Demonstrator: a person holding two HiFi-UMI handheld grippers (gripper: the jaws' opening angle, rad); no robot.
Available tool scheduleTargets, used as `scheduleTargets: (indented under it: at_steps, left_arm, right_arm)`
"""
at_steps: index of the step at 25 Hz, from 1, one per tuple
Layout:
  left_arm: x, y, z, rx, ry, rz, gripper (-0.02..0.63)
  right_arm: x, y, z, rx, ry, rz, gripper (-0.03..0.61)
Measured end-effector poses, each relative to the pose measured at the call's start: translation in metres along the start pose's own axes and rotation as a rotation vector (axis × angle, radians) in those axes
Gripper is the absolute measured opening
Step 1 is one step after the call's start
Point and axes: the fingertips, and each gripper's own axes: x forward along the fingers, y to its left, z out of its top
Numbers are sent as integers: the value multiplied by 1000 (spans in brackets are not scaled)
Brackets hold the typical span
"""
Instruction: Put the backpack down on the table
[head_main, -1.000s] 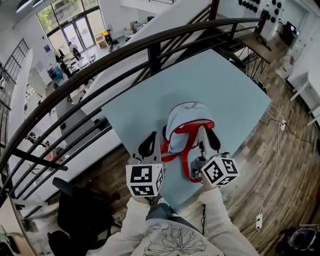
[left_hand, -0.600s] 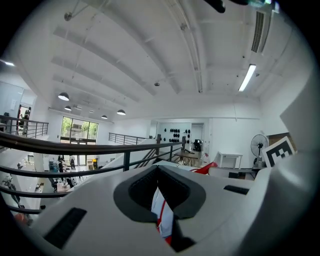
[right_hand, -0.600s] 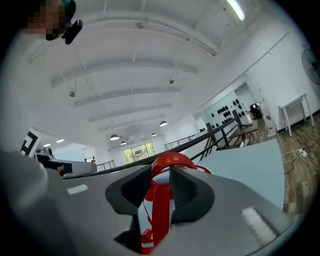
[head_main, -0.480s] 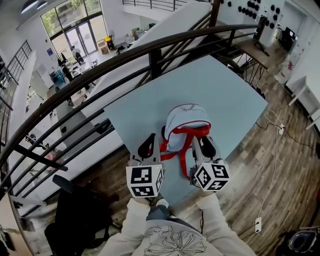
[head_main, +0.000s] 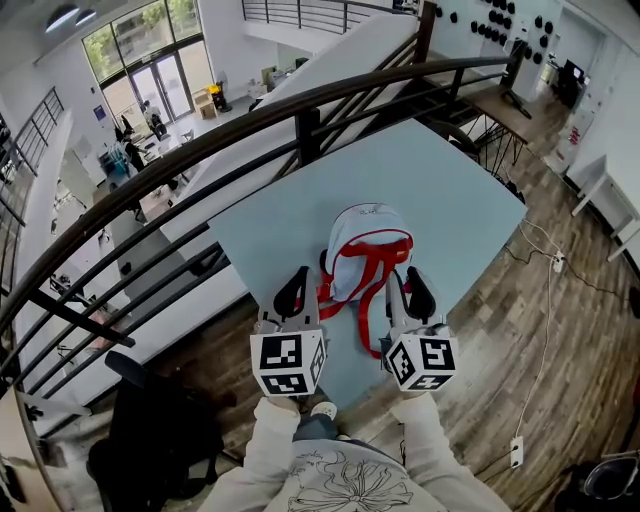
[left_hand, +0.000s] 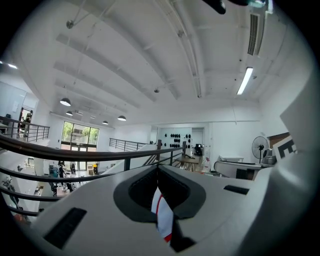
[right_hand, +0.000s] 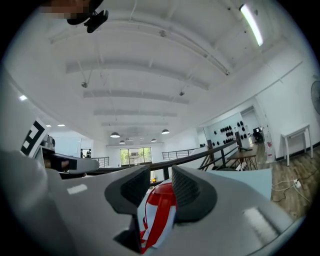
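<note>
A pale blue and white backpack (head_main: 362, 245) with red straps lies flat on the light blue table (head_main: 290, 200). My left gripper (head_main: 294, 292) sits at its near left corner. In the left gripper view this gripper (left_hand: 158, 172) has its tips together, shut on a white strap with a red edge (left_hand: 163, 215). My right gripper (head_main: 417, 293) is at the backpack's near right side. Its jaws have just been opening and now stand apart (right_hand: 161, 176), with a red and white strap (right_hand: 159, 210) lying loosely between them.
A dark metal railing (head_main: 200, 150) curves along the table's far and left sides, with a drop to a lower floor behind it. Wooden floor (head_main: 540, 300) lies to the right. A black chair (head_main: 150, 440) stands at the lower left.
The right gripper has pulled back toward me and rolled, so its marker cube now faces up more squarely. The left gripper has hardly shifted in the view. The backpack stays on the table.
</note>
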Motion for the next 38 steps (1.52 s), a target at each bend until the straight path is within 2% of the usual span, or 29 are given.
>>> scheduleTargets:
  at_steps: [4,8,12,23,38]
  left_arm:
    - [-8,-2,8,14,-18,7,6]
    - [-19,0,17,25,-43,16,6]
    - [-24,3,24,30,-59,23,6]
    - [-27,3,30,39,-75,13,6]
    - [-23,8,28,37,-73,21,6]
  right_arm:
    - [-6,3,16,-67,-30,-20,129]
    - [-16,6,29,-113,-67,-51,39]
    - [-19,15,37,-132,-81,-44,11]
    - [-23,16,41,-87,-82,-44,11]
    - [-16,18,39,-90,-75,-41,11]
